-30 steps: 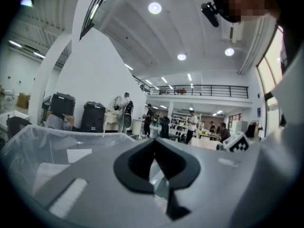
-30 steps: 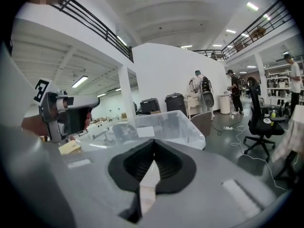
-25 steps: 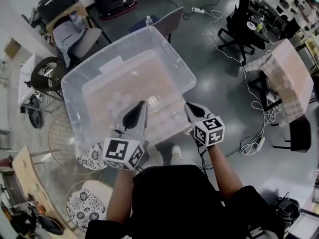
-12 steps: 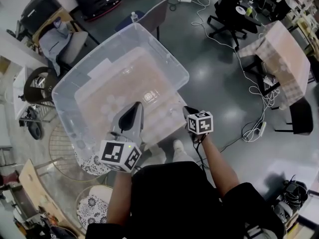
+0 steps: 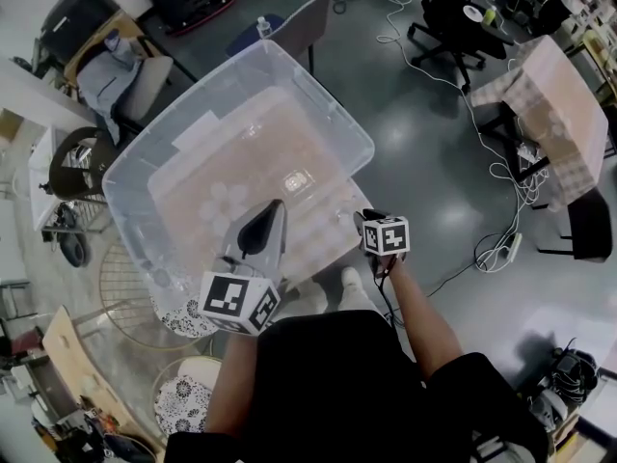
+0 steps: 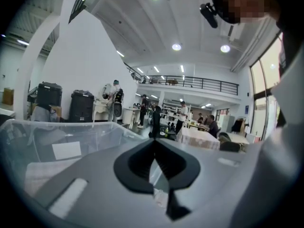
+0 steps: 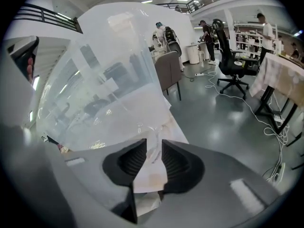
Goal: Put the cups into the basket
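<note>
Holds left claw (image 6: 154,146) shut, empty, over the clear basket (image 5: 323,99); has just been opening right claw (image 7: 153,148) wide at the near rim, nothing pinched. Shows faint clear cups (image 5: 227,204) on the basket floor — likely light, thin, slippery; best gripped gently at the rim.

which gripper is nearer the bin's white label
Left: the left gripper is over the clear bin, toward the white label; the right gripper is at its near right corner.
</note>
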A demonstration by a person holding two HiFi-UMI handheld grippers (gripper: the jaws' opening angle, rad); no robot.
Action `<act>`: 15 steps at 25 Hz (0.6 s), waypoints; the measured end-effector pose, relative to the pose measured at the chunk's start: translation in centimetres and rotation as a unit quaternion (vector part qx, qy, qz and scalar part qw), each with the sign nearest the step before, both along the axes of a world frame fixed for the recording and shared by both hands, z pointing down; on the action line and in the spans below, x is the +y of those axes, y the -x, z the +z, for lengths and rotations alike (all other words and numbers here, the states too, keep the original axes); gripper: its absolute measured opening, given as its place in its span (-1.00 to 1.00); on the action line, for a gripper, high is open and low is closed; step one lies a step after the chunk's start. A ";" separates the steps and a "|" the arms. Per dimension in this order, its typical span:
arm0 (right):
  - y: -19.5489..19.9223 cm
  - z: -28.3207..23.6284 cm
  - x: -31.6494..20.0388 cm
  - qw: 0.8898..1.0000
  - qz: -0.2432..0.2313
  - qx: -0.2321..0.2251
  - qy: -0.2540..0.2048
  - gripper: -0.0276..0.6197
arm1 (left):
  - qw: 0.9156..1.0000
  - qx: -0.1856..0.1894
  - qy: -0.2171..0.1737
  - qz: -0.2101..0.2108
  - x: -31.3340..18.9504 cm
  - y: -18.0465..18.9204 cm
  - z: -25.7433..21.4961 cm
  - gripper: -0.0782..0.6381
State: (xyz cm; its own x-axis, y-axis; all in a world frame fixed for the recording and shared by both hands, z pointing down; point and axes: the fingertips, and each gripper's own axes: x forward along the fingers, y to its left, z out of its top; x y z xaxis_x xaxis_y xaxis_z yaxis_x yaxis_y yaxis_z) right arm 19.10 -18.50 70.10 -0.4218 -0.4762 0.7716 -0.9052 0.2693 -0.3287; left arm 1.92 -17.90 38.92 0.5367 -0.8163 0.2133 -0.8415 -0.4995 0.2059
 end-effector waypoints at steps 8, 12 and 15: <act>0.5 2.6 -0.2 1.000 0.004 0.011 0.028 -0.55 | 1.000 -0.026 -0.001 0.010 -0.4 0.0 0.5 -0.76; 1.0 3.3 -0.5 0.999 -0.008 0.022 0.040 -0.55 | 0.999 -0.032 -0.002 0.006 -0.6 0.3 0.4 -0.76; 1.2 3.9 -0.7 0.998 -0.012 0.028 0.047 -0.55 | 0.999 -0.033 -0.003 0.002 -0.9 0.6 0.3 -0.76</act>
